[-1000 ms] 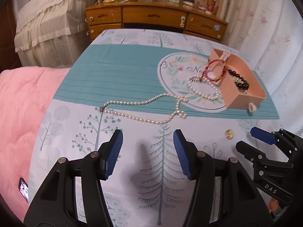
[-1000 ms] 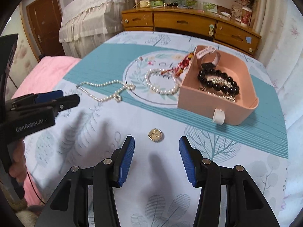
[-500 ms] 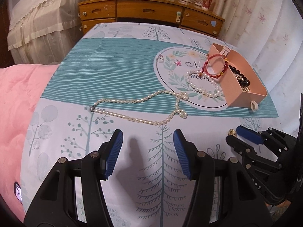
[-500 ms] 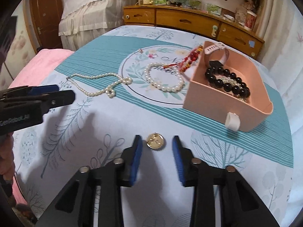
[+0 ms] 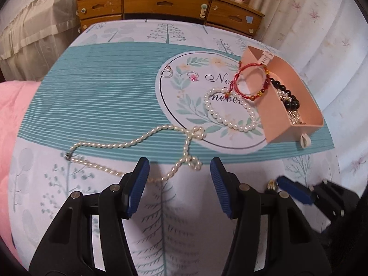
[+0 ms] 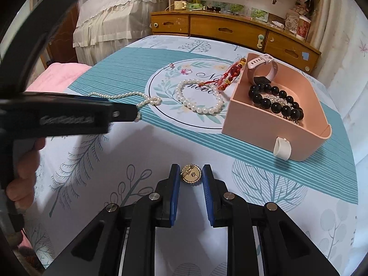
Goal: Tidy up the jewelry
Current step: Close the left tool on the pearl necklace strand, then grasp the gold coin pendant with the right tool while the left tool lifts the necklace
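Observation:
A small gold brooch [image 6: 191, 176] lies on the patterned cloth between the pads of my right gripper [image 6: 191, 177]. Its jaws are closing, and both pads sit against the brooch's edges. My left gripper [image 5: 177, 172] hangs open just above a long pearl necklace [image 5: 128, 143], with a strand passing between its fingertips. A pearl bracelet [image 5: 230, 124] lies beside the pink box [image 5: 276, 119]. A red cord bracelet [image 5: 250, 81] leans on the box's rim. Inside are a black bead bracelet [image 6: 273, 103] and a pink watch [image 6: 262, 69].
Two small rings [image 5: 167, 73] [image 5: 192, 76] lie on the round printed motif behind the pearls. A wooden dresser [image 5: 170, 2] stands past the bed's far edge and a pink blanket [image 5: 11, 115] lies at the left. A hand [image 6: 23, 172] holds the left gripper's handle.
The left gripper moved forward and down until its tips reached the pearl necklace. The right gripper's jaws narrowed from wide apart to pinching the gold brooch.

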A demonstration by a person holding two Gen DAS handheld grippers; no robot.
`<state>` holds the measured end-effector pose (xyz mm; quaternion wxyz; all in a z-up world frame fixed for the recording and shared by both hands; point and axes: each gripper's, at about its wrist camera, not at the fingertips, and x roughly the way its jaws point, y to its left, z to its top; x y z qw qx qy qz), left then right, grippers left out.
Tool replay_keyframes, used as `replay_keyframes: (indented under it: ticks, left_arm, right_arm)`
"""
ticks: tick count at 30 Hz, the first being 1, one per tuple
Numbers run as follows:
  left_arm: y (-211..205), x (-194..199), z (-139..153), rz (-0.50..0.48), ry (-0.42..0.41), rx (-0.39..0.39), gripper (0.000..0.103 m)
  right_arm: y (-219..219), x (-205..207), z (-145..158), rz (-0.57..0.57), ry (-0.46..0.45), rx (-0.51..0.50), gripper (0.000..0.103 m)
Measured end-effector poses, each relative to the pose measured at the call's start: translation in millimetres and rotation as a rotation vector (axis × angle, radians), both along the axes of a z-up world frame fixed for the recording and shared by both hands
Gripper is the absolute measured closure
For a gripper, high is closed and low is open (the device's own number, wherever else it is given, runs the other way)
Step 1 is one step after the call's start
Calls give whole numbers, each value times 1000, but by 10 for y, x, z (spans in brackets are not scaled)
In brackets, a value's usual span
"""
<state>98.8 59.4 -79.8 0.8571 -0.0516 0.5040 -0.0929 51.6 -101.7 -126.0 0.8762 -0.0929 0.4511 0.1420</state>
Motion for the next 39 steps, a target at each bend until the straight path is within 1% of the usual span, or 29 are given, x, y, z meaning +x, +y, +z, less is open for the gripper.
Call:
replay_keyframes:
  ticks: [2, 3, 4, 5, 6, 7, 10, 12, 14, 19, 24, 28, 31, 36, 39]
  left_arm:
    - [-2, 50, -22, 11, -2, -7, 57]
    - [-23, 82, -29, 11, 1, 1, 65]
    - [-30, 90, -28, 11, -4, 11, 70]
    - [-57, 101, -31, 4, -1, 26, 71]
    - [-90, 99, -27, -15, -5, 36, 80]
    - [-109, 99, -33, -40, 9, 24, 90]
    - [-156, 69, -29, -70, 13, 47, 92]
    - [-130, 48, -27, -72, 25, 24, 93]
    - [-69, 25, -10, -62, 34, -13, 99]
    - [43, -82, 133, -36, 13, -40, 100]
    - [83, -216, 417, -36, -41, -52, 100]
    - [109, -273, 621, -36, -68, -61, 100]
    - [144, -290, 726, -26, -75, -69, 100]
    - [201, -253, 855, 0, -53, -101, 100]
    - [174, -242, 1027, -1, -79, -99, 100]
  right_arm:
    - [-3, -12, 2, -2, -1, 4, 83]
    - [1, -22, 1, -3, -2, 6, 83]
    - [-5, -19, 1, -4, -2, 10, 83]
    - [-9, -32, 3, -6, -2, 13, 83]
    - [-14, -39, 4, -7, -1, 17, 83]
    - [-21, -40, 4, -9, -1, 23, 83]
    - [-50, -42, 11, -20, 3, 37, 83]
    - [-66, -45, 14, -26, 6, 47, 83]
    - [-83, -50, 17, -34, 10, 56, 83]
    - [-171, -94, 85, -60, 4, 89, 83]
    - [-221, -191, 267, -71, -39, 107, 83]
    - [-237, -287, 426, -69, -73, 118, 83]
    - [-257, -364, 558, -67, -102, 121, 83]
    - [-287, -441, 760, -66, -136, 132, 83]
    - [-336, -452, 933, -70, -154, 148, 83]
